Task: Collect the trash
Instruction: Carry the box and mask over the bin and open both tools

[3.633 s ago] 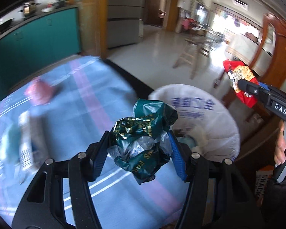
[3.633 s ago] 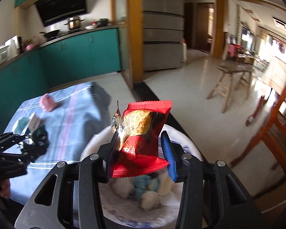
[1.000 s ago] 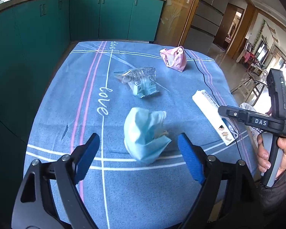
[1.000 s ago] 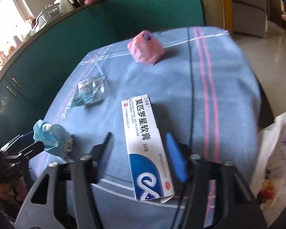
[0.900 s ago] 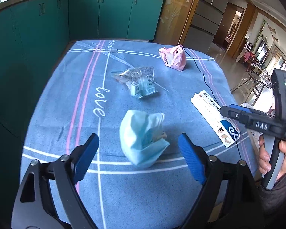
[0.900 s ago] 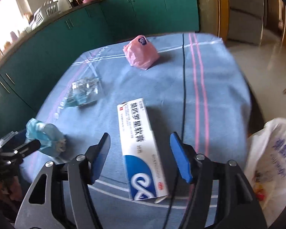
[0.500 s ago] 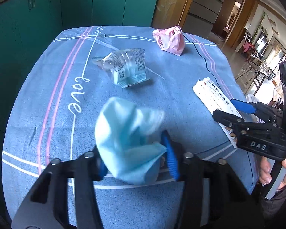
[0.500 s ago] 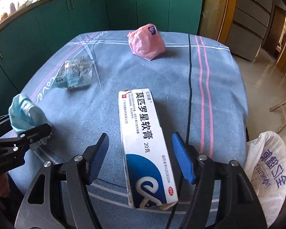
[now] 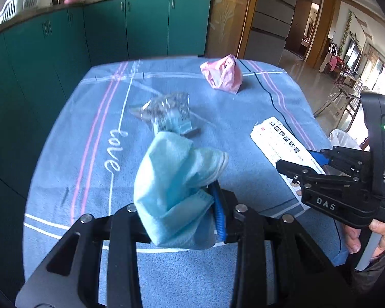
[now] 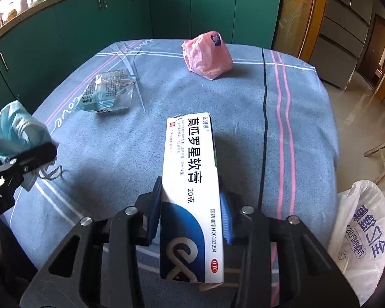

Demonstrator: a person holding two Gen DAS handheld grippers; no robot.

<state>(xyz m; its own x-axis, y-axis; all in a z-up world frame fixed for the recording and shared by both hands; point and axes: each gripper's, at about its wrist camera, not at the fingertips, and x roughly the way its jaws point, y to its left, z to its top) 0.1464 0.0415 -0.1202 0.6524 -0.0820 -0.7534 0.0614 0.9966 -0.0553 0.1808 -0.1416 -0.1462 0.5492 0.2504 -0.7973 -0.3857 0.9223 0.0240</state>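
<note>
My left gripper (image 9: 182, 210) is shut on a crumpled light-blue face mask (image 9: 174, 179), held a little above the blue tablecloth (image 9: 89, 154); the mask also shows at the left of the right wrist view (image 10: 15, 131). My right gripper (image 10: 190, 218) is shut on a long white-and-blue ointment box (image 10: 190, 174), which also shows in the left wrist view (image 9: 277, 143). A clear wrapper (image 10: 107, 95) and a pink plastic bag (image 10: 208, 54) lie further back on the table. A white trash bag (image 10: 362, 233) hangs off the table's right side.
Teal cabinets (image 9: 89, 33) run along the far and left sides of the table. A black cable (image 9: 272, 95) lies across the cloth on the right. Tiled floor and wooden stools (image 10: 382, 151) lie to the right.
Both grippers were open around their items on the table; now the left has shut on the mask and lifted it, and the right has shut on the ointment box.
</note>
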